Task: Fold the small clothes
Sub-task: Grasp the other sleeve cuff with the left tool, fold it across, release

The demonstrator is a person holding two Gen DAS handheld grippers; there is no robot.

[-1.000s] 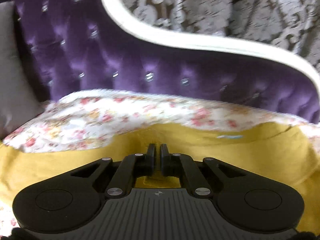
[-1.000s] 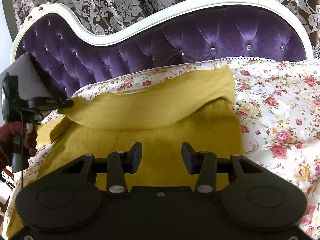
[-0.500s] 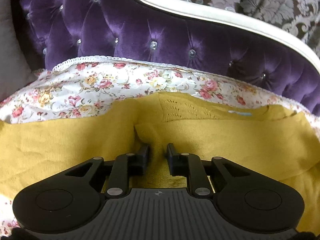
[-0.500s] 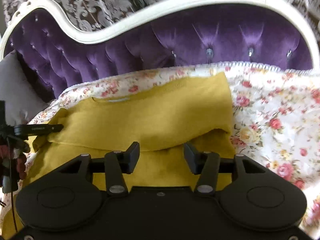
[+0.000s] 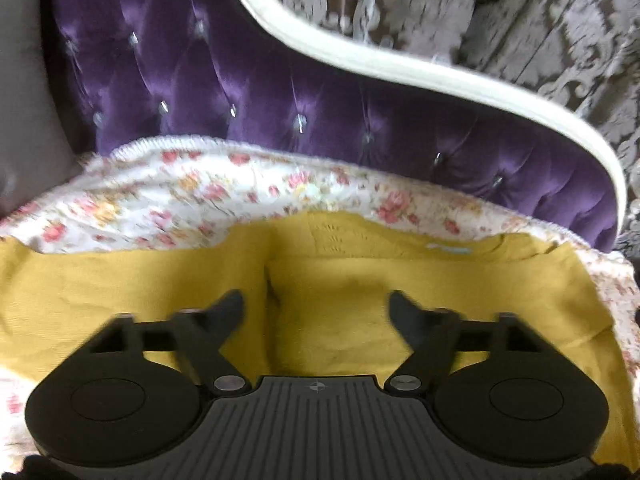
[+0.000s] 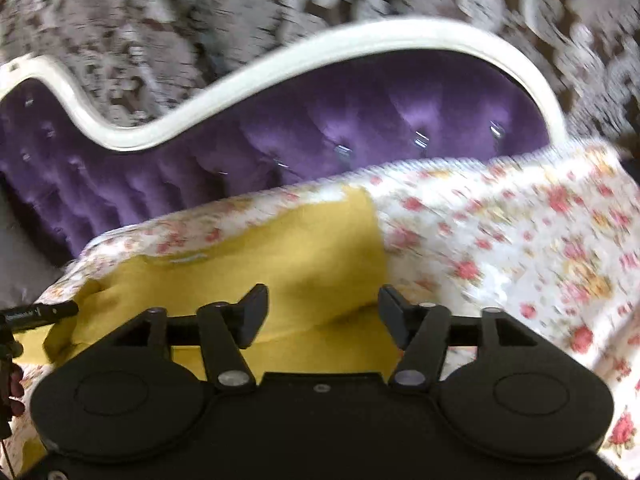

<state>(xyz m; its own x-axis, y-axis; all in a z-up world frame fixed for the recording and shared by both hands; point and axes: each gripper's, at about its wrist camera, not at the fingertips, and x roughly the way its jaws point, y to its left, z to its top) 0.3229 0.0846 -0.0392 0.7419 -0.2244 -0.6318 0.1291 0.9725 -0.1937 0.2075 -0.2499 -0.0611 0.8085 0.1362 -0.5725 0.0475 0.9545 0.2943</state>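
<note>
From my remote station, both black tools, the left tool and the right tool, frame a plain mustard-yellow garment with a small pale-blue label at its neckline. It lies on a white sheet printed with pink and red roses and yellow blooms. Behind it I see a deep purple tufted headboard with silvery buttons, a cream-white frame, and a brown curtain patterned in grey damask.
</note>
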